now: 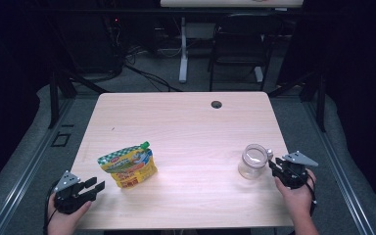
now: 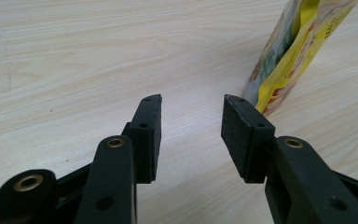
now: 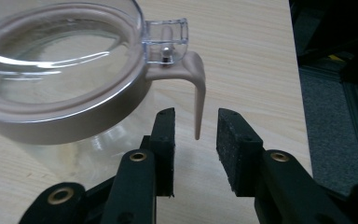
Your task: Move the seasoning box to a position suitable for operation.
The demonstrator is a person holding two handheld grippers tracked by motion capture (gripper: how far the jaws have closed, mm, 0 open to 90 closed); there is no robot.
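My right gripper (image 1: 275,170) sits at the near right of the table (image 1: 186,122), jaws spread and pinching nothing; the beige handle (image 3: 196,98) of the glass jar (image 1: 252,161) hangs just ahead of the gap between them. My left gripper (image 1: 97,186) rests at the near left, jaws spread and empty, with the yellow pouch (image 1: 129,164) standing near, just to its right.
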